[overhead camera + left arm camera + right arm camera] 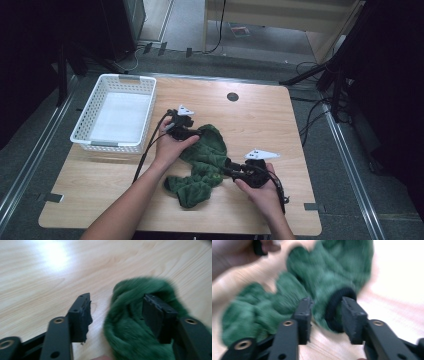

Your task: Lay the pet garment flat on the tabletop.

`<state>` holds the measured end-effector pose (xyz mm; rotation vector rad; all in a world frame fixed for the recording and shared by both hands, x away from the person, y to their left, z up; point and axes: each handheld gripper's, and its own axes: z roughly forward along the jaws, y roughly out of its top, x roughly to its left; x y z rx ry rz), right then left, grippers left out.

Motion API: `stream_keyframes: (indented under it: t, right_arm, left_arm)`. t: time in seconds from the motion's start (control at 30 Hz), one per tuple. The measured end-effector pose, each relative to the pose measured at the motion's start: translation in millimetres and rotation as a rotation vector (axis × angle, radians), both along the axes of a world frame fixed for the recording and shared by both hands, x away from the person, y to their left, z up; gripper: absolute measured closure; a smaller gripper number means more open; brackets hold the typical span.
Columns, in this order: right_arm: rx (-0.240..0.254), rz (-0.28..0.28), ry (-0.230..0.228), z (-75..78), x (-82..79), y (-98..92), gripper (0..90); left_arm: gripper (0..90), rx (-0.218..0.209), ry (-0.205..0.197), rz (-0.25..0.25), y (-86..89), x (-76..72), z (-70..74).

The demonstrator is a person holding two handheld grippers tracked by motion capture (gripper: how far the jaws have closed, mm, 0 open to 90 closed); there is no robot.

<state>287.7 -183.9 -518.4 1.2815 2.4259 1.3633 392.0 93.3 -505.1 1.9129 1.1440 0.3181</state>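
A fuzzy green garment (pixel 205 160) lies crumpled on the wooden table (pixel 260 120), near its middle. My left gripper (pixel 197 132) is at the garment's far end. In the left gripper view (pixel 116 302) its jaws stand apart, one sunk in the green fabric (pixel 130 335) and the other over bare wood. My right gripper (pixel 227 167) is at the garment's right side. In the right gripper view (pixel 325 302) the jaws are parted, and the garment's dark cuff (pixel 332 312) sits loosely between them without being pinched. Both views are blurred.
A white plastic basket (pixel 129 78) stands at the table's far left, and I see nothing inside it. A round cable hole (pixel 232 96) is near the far edge. Bare wood lies right of the garment. The other hand (pixel 232 255) shows at the top left of the right gripper view.
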Motion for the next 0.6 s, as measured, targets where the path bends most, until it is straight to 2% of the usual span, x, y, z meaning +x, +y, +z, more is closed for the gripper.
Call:
stream_keyframes:
  t: [0.07,0.1,0.13,0.2,0.23,0.27,0.3,0.33,0.37,0.4,0.43,0.47,0.5,0.53,0.57,0.6]
  right_arm:
    - [0.055,-0.001,-0.042,14.9,2.6,-9.5,57.9]
    - [0.069,-0.014,-0.052,19.1,5.4,-11.7,57.8]
    - [0.079,-0.051,-0.069,23.8,12.3,-12.7,57.3]
    - [0.054,-0.098,-0.092,26.0,25.8,-8.0,54.0]
    - [0.034,-0.117,-0.1,24.7,35.8,-3.0,52.7]
    - [0.013,-0.146,-0.098,20.4,50.0,4.3,50.9]
    - [0.013,-0.146,-0.098,20.4,50.0,4.3,50.9]
    - [0.01,-0.157,-0.051,12.1,73.0,17.8,48.9]
    - [0.012,-0.152,-0.031,8.0,82.8,25.2,49.2]
    - [0.003,-0.152,-0.015,4.9,91.0,33.1,50.6]
    - [0.003,-0.152,-0.015,4.9,91.0,33.1,50.6]
    - [-0.049,-0.145,-0.01,-0.9,105.3,48.3,56.1]
    - [-0.049,-0.145,-0.01,-0.9,105.3,48.3,56.1]
    - [-0.101,-0.141,0.011,-4.7,116.0,60.4,73.2]
    - [-0.118,-0.139,0.015,-5.7,120.6,64.5,79.8]
    - [-0.133,-0.15,-0.003,-5.0,124.4,67.0,86.8]
  left_arm:
    - [39.1,-0.016,0.006,-0.02,7.8,-9.5,2.8]
    - [38.9,0.001,0.021,-0.034,9.3,-14.2,1.0]
    - [38.7,0.019,0.03,-0.037,9.4,-16.9,-1.0]
    - [39.5,0.078,0.046,-0.056,9.3,-23.4,-7.0]
    - [40.1,0.078,0.046,-0.056,9.3,-23.4,-7.0]
    - [41.1,0.108,0.067,-0.059,9.6,-30.0,-13.9]
    - [43.6,0.108,0.067,-0.059,9.6,-30.0,-13.9]
    - [48.2,0.11,0.077,-0.058,10.7,-35.6,-18.2]
    - [51.1,0.124,0.092,-0.066,11.4,-37.0,-20.0]
    - [55.1,0.129,0.104,-0.074,11.7,-38.2,-21.9]
    - [58.7,0.129,0.104,-0.074,11.7,-38.2,-21.9]
    - [61.9,0.128,0.108,-0.079,12.1,-39.6,-23.0]
    - [61.9,0.125,0.113,-0.082,12.6,-40.6,-23.7]
    - [66.3,0.138,0.116,-0.085,13.0,-42.2,-23.6]
    - [69.0,0.138,0.116,-0.085,13.0,-42.2,-23.6]
    - [71.5,0.139,0.119,-0.086,12.9,-42.8,-23.3]
